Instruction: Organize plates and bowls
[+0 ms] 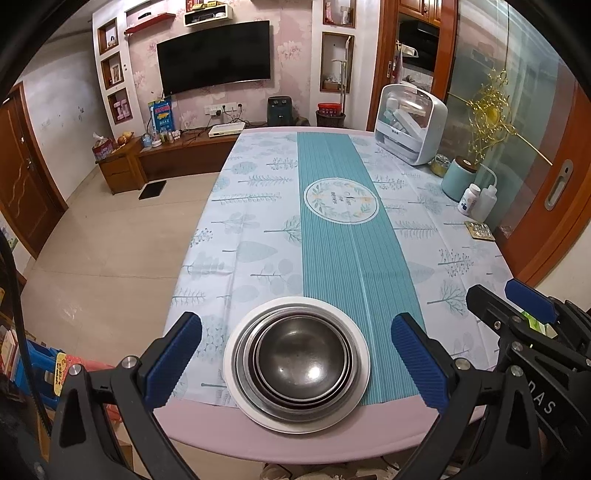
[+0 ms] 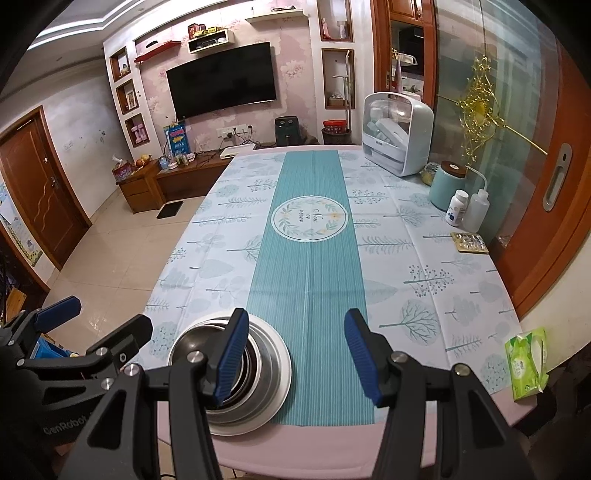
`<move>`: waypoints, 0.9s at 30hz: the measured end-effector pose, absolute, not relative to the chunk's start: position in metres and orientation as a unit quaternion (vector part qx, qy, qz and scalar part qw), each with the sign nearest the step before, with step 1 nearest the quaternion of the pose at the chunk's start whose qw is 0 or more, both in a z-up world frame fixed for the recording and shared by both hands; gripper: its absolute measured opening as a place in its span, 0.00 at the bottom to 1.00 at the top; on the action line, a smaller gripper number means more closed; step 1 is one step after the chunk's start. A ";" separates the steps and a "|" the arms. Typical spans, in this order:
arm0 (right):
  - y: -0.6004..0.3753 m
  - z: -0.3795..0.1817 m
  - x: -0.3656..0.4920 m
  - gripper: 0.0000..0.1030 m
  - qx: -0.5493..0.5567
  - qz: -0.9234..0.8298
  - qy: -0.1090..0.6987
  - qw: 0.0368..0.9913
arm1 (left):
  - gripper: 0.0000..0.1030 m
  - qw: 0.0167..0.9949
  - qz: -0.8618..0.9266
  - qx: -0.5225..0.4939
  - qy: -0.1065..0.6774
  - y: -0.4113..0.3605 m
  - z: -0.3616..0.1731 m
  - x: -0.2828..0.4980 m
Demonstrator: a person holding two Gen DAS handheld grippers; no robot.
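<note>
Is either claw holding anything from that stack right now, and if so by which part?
Nothing is held. The left claw is open above the nested bowls on the white plate; the right claw is open beside them.

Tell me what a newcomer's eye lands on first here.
First, the nested stack of metal bowls on a white plate at the table's near edge, framed by the open left tongs. The right tongs hang open just right of it. Beyond runs the teal runner.

Even indoor lighting, moderately bright. Ceiling cove light glows upper left. Glare on bowl. Strong fisheye distortion, dark corners.
</note>
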State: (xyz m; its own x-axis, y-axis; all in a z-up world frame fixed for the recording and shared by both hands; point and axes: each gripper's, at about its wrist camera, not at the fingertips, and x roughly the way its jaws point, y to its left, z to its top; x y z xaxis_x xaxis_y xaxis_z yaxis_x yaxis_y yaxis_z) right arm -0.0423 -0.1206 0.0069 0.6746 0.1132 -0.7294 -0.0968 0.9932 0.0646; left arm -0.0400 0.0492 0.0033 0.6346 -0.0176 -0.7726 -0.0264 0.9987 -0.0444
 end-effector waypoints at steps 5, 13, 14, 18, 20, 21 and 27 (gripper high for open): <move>-0.121 0.007 -0.042 0.53 0.010 0.057 0.400 0.915 | 0.99 0.903 -0.001 -0.027 0.428 0.052 0.002 -0.040; -0.122 0.008 -0.043 0.53 0.011 0.056 0.402 0.914 | 0.99 0.903 -0.002 -0.025 0.429 0.052 0.002 -0.039; -0.122 0.008 -0.043 0.53 0.011 0.057 0.403 0.914 | 0.99 0.903 -0.003 -0.024 0.429 0.052 0.001 -0.039; -0.125 0.008 -0.042 0.53 0.012 0.054 0.403 0.913 | 0.99 0.903 -0.004 -0.023 0.429 0.052 0.001 -0.040; -0.127 0.008 -0.042 0.53 0.012 0.053 0.403 0.914 | 0.99 0.903 -0.005 -0.022 0.429 0.051 0.001 -0.040; -0.128 0.008 -0.042 0.53 0.012 0.053 0.403 0.913 | 0.99 0.903 -0.005 -0.022 0.429 0.050 0.001 -0.040; -0.128 0.007 -0.043 0.53 0.012 0.053 0.404 0.913 | 0.99 0.902 -0.005 -0.023 0.431 0.051 0.001 -0.041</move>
State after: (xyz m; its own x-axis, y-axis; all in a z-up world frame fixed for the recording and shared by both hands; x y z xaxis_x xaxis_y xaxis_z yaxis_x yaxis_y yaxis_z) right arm -0.0432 -0.1277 0.0072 0.6685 0.1063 -0.7360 -0.0865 0.9941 0.0651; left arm -0.0406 0.0510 0.0010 0.6292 -0.0288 -0.7767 -0.0112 0.9989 -0.0461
